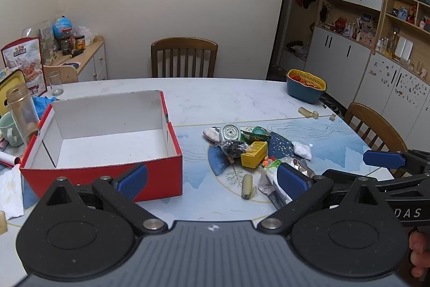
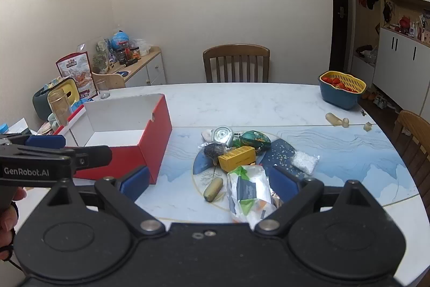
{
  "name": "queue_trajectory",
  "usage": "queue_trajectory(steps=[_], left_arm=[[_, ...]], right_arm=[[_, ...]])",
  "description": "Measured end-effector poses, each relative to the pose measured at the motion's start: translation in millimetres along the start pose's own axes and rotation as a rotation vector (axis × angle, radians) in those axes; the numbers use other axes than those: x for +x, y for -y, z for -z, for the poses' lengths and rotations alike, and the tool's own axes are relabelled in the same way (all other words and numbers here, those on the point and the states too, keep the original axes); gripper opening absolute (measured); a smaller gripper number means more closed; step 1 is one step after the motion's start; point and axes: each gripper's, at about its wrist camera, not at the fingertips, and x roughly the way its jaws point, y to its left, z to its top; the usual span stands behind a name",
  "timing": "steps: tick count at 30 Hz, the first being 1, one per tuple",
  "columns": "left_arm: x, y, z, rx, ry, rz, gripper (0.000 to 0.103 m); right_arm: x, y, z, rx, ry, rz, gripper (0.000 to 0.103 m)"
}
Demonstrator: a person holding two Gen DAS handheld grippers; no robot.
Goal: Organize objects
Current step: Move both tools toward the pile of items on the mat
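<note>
Left gripper (image 1: 212,180): jaws spread wide, nothing between the pads, held above the near counter edge. Its left pad sits in front of the red box's near wall; its right pad overlaps the near end of a crinkled plastic packet (image 1: 271,176).

Right gripper (image 2: 209,183): jaws likewise spread wide and holding nothing. The same packet (image 2: 248,192) lies on the counter between its pads, not pinched.

Red box (image 1: 107,171): open-topped, white inside, standing on the left half of the counter (image 1: 228,96). No items visible in it.

Blue basin with yellow strainer insert (image 2: 341,89): at the far right of the counter, holding red fruit.

Loose items: a clustered pile right of the box, on the blue patterned mat, including a yellow carton (image 2: 236,158), a grey round-faced device (image 2: 221,136), a green pouch (image 2: 255,139), a dark bagged item (image 2: 213,149) and a small white bag (image 2: 305,162). A pale cylinder (image 2: 213,188) lies nearer, apart from the pile.

Clearance: bare counter separates the box from the pile and extends behind both to the far edge.
</note>
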Motion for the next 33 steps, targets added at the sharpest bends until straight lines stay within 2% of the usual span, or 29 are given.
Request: queue_trajectory(steps=[9, 20, 28, 33], left_arm=[[14, 7, -5, -0.001, -0.014, 0.003, 0.103], [48, 17, -14, -0.017, -0.054, -0.030, 0.103], [89, 32, -21, -0.016, -0.097, -0.051, 0.103], [123, 51, -23, 0.013, -0.137, -0.059, 0.103]], right_arm=[[8, 13, -2, 0.005, -0.013, 0.002, 0.095], [41, 35, -2, -0.040, -0.057, -0.022, 0.093], [75, 57, 6, -0.102, -0.122, -0.039, 0.091], [99, 68, 16, -0.147, -0.181, -0.071, 0.084]])
